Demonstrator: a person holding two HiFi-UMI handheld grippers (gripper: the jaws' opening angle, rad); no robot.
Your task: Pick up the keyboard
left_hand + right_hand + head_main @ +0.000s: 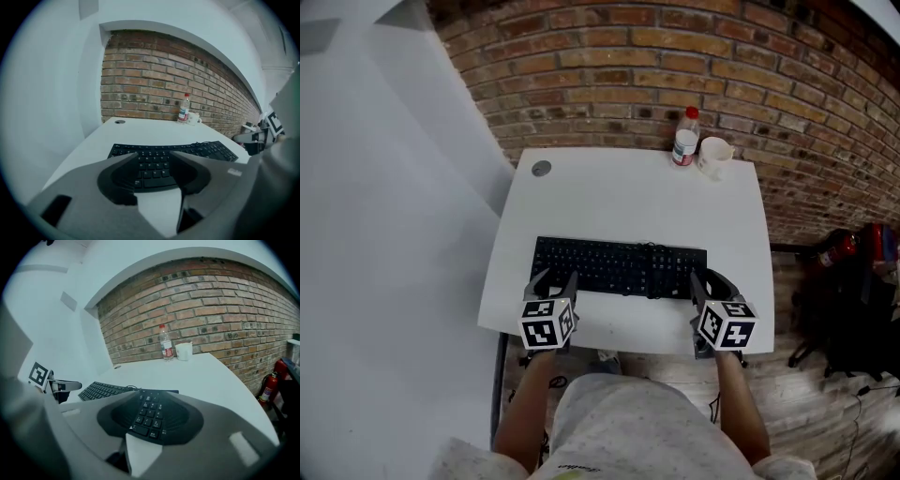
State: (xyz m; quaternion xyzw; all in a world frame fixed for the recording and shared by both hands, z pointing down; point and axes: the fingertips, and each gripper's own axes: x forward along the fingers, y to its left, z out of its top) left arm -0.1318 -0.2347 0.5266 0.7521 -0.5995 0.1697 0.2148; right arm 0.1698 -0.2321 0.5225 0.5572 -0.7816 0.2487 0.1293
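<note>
Head view: the black keyboard [619, 266] lies crosswise on the near half of the white table [628, 197]. The left gripper [553, 281] is at its 7 o'clock corner and the right gripper [711, 284] at its 5 o'clock corner. A bottle [685, 137] and a cup [713, 156] stand at 1 o'clock by the brick wall [675, 56], well apart from the keyboard. The tabletop between them is bare.

Left gripper view: the jaws stand partly open and hold nothing. The keyboard's [206, 149] near left keys show at 12 o'clock in the gap, with bare table before them.

Right gripper view: the jaws are partly open and empty. The keypad end shows at 12 o'clock between them, and the table edge curves past at 3 o'clock.
</note>
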